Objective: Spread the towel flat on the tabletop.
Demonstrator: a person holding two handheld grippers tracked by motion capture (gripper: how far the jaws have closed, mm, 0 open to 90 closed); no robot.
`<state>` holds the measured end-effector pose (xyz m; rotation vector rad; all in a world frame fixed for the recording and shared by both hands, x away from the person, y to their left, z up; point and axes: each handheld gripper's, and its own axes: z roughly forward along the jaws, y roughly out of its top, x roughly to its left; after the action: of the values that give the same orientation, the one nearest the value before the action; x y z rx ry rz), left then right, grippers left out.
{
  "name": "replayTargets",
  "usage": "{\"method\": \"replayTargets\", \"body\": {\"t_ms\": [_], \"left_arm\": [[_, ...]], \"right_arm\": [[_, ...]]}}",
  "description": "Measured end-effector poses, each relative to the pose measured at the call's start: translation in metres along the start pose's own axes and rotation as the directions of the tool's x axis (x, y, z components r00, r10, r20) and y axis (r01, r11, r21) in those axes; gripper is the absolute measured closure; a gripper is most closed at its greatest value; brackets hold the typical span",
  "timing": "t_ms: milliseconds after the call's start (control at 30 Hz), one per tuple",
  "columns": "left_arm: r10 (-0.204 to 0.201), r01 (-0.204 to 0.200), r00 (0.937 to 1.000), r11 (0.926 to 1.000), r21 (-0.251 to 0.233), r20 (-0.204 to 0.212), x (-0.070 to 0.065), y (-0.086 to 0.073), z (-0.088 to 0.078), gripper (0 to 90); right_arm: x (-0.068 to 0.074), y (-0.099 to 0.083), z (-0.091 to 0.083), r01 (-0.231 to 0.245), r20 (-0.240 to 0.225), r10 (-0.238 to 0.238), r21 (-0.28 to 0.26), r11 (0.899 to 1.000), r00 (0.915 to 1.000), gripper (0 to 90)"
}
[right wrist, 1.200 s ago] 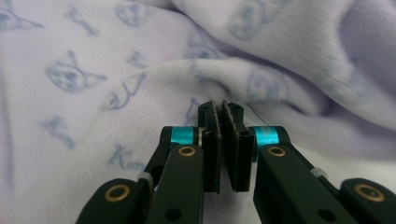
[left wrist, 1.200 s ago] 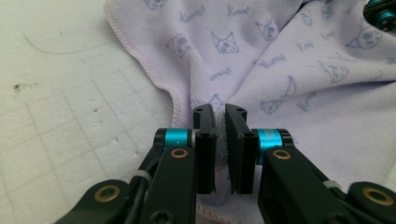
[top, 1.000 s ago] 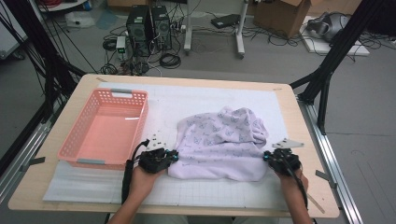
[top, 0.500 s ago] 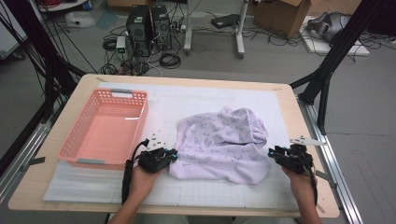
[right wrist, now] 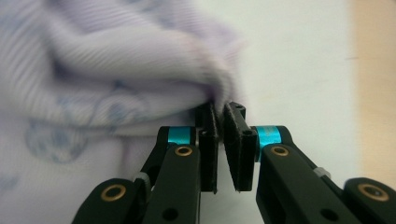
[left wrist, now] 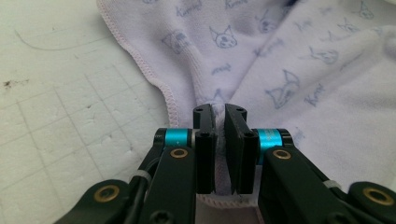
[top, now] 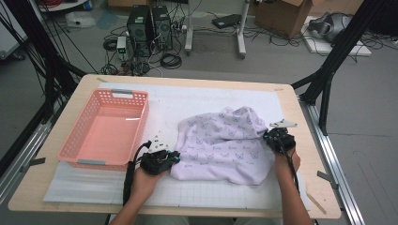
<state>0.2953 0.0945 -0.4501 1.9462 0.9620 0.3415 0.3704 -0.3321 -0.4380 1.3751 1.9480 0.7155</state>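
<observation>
**A:** Garment (top: 225, 145) first: lilac knit with small cat-face prints, crumpled in a heap on the white grid mat (top: 211, 105), right of centre on the wooden table (top: 300, 187). Where do I tag the grippers?

**B:** I've got the left gripper (top: 174, 157) at the garment's near-left edge. In the left gripper view its jaws are clenched on the stitched hem (left wrist: 170, 100), with fabric pinched in the narrow slot between the pads (left wrist: 205, 144). Cloth spreads away above and to the right of them, bare mat to the left.

**A:** And the right?

**B:** Right gripper (top: 267, 137) sits at the garment's right edge, about halfway up the heap. Its jaws have just been closing; in the right gripper view (right wrist: 219, 109) they're nipped together on a bunched fold of the fabric (right wrist: 116, 93) at the tips. That view is blurry, so I can't read the print there, just lilac ribbing. Bare mat to the right of the jaws, then a strip of table wood.

**A:** So both clamped on cloth. Anything else I log?

**B:** Pink plastic basket (top: 77, 140) to the left on the mat, well apart from the garment, just beside my left hand (top: 143, 180). Right hand (top: 286, 161) comes up along the right side. Garment lies on the mat, not lifted as far as I can tell.
</observation>
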Motion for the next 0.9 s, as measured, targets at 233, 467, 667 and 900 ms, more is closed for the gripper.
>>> {"method": "replayTargets", "body": {"t_ms": [233, 467, 667, 900], "left_arm": [[-0.026, 0.026, 0.9996, 0.9996, -0.010, 0.003, 0.002, 0.000, 0.000, 69.4], [-0.060, 0.063, 0.9965, 0.9970, -0.046, 0.058, 0.001, 0.004, -0.004, 52.8], [-0.075, 0.082, 0.9859, 0.9959, -0.038, 0.150, -0.002, 0.005, 0.001, 46.9], [0.007, -0.014, 0.9907, 0.9987, 0.048, 0.136, -0.020, 0.005, 0.016, 70.6]], "right_arm": [[-0.015, 0.000, -0.007, -0.139, -0.038, 0.137, -0.048, 0.989, 0.9898, 69.1], [-0.022, -0.024, -0.048, -0.135, -0.170, 0.118, -0.092, 0.987, 0.9784, 68.9], [-0.018, -0.060, -0.063, -0.118, -0.283, 0.114, 0.003, 0.993, 0.9522, 70.2], [0.006, -0.058, -0.058, -0.039, -0.284, 0.045, 0.029, 0.999, 0.9577, 66.8]]}}
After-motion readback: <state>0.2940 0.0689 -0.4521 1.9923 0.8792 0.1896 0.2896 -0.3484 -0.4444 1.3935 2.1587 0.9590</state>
